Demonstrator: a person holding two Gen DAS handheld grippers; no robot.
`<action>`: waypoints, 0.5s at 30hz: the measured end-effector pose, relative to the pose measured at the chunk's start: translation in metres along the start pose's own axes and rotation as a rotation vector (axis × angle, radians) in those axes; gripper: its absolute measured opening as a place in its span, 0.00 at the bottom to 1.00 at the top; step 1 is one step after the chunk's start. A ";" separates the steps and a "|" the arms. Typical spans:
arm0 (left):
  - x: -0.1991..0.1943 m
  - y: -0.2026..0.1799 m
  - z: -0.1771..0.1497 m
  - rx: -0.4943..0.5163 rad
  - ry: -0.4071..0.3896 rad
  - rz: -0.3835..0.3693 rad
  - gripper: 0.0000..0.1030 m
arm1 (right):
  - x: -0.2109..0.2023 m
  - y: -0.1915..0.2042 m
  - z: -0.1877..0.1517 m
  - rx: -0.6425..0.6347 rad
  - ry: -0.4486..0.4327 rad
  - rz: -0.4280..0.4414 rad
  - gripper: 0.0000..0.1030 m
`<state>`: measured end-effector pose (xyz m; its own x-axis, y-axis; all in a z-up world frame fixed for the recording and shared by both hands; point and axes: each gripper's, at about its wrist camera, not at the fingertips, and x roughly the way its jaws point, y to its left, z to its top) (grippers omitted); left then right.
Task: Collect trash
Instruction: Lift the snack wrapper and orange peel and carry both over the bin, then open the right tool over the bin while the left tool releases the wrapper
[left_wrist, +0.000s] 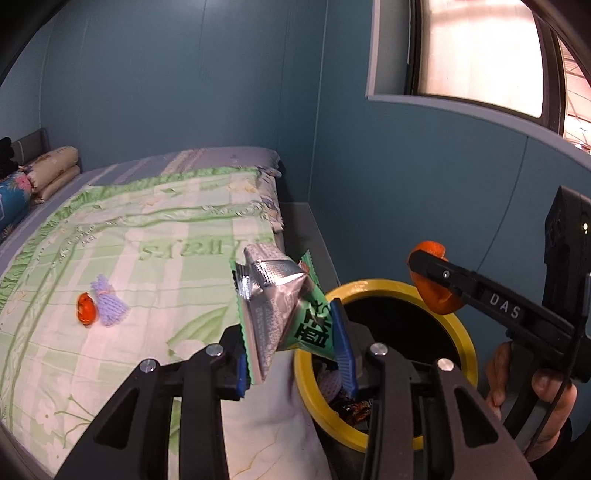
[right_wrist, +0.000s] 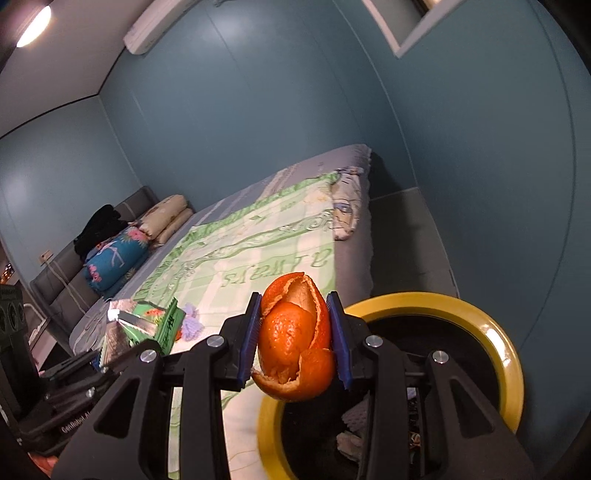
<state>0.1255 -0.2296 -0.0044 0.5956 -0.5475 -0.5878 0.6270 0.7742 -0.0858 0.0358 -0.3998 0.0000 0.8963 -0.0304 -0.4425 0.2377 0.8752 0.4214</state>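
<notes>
A bed (left_wrist: 155, 236) is seen filling most of the left wrist view, set against a blue-green wall (left_wrist: 184, 74), and it is covered by a green and white checked quilt (left_wrist: 122, 258) with lettering on it. Pillows (left_wrist: 51, 170) are stacked at the head end, beside a blue flowered roll (left_wrist: 13, 199). A window (left_wrist: 476, 51) is set high in the wall on the right. Just beside the near corner of the bed a round bin (left_wrist: 373, 291) with a yellow rim and a black inside is placed, and some wrappers are already lying in it. The left gripper (left_wrist: 295, 354) is clamped on a green and silver snack wrapper (left_wrist: 277, 306), which is held up at the bed's edge, close to the bin's rim but not clearly over its mouth. The right gripper (right_wrist: 295, 347) is clamped on a piece of orange peel (right_wrist: 295, 339), pinched between its blue pads (right_wrist: 338, 339) and held above the near rim of the bin; part of a hand (left_wrist: 532, 398) is seen on that gripper's handle. Two pieces are left on the quilt, well apart from the bin: a small purple foam net (left_wrist: 109, 302) and, touching it, a small orange scrap (left_wrist: 86, 308).
</notes>
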 end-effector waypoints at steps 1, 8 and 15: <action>0.008 -0.003 -0.002 0.000 0.019 -0.016 0.34 | 0.002 -0.006 0.000 0.012 0.007 -0.012 0.32; 0.049 -0.024 -0.015 0.059 0.101 -0.031 0.34 | 0.015 -0.038 -0.006 0.087 0.056 -0.040 0.33; 0.078 -0.029 -0.014 0.038 0.169 -0.068 0.35 | 0.024 -0.055 -0.011 0.121 0.076 -0.047 0.35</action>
<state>0.1466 -0.2900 -0.0587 0.4602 -0.5348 -0.7087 0.6838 0.7226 -0.1013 0.0399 -0.4432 -0.0427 0.8534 -0.0297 -0.5204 0.3262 0.8091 0.4889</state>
